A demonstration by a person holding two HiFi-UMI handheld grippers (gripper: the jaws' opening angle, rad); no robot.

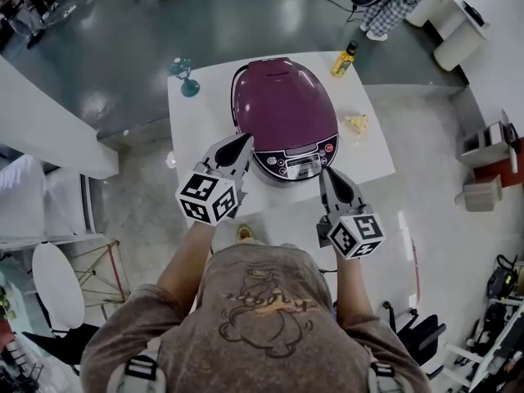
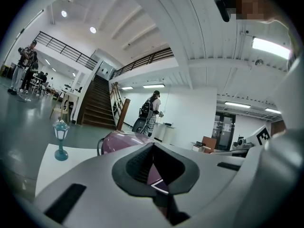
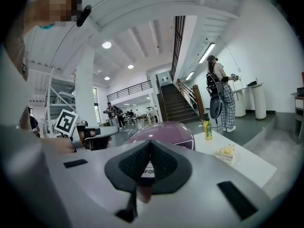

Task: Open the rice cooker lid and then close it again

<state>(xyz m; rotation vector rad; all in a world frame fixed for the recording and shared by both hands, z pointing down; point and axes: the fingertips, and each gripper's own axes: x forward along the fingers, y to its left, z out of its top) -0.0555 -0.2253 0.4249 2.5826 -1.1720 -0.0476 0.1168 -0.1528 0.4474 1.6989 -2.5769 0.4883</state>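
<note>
A purple rice cooker point(image 1: 282, 109) stands on the white table point(image 1: 196, 121) with its lid down and its control panel point(image 1: 299, 164) facing me. My left gripper point(image 1: 244, 141) is at the cooker's front left side, jaws shut with nothing between them. My right gripper point(image 1: 326, 172) is just off the front right corner by the panel, also shut and empty. In the left gripper view the cooker point(image 2: 124, 140) shows beyond the shut left gripper point(image 2: 153, 146). In the right gripper view the cooker point(image 3: 164, 129) rises right behind the shut right gripper point(image 3: 151, 142).
A teal goblet-shaped ornament point(image 1: 187, 76) stands at the table's far left corner. A yellow bottle point(image 1: 345, 59) is at the far right, and a small yellowish piece of food point(image 1: 356, 123) lies right of the cooker. A person point(image 1: 393, 6) stands beyond the table.
</note>
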